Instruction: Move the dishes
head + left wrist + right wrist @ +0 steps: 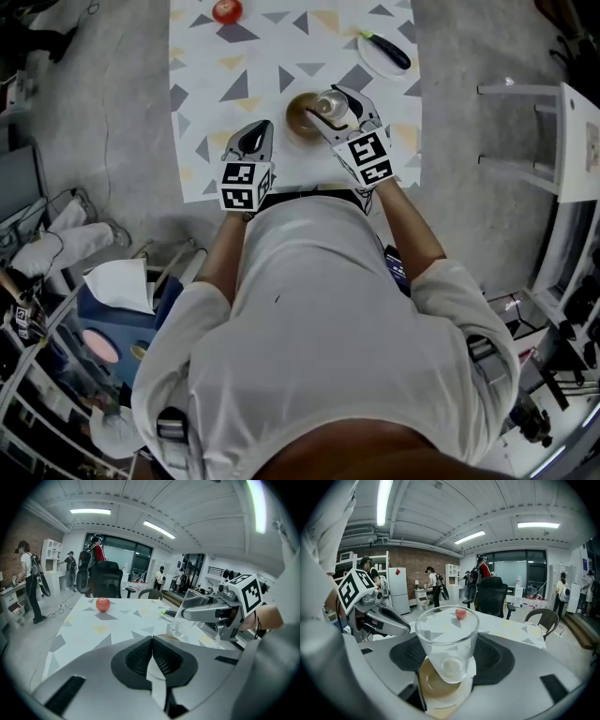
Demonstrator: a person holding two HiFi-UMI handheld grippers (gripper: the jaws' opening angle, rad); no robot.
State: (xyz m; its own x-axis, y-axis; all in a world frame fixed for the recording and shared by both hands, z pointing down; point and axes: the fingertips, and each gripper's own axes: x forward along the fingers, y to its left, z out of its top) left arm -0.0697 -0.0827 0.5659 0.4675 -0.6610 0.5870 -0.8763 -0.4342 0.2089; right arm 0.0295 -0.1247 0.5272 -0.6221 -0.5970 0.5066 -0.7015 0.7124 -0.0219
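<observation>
Glass point(447, 639) in right gripper point(450, 657) (over saucer point(433, 687))

I get bright, even light from the ceiling strip lights point(385, 498), which blow out to white glare in both gripper views. Heavy fisheye there, black vignetted corners, smeared edges. Head view is sharp, flatter, greyish, shadows soft
</observation>
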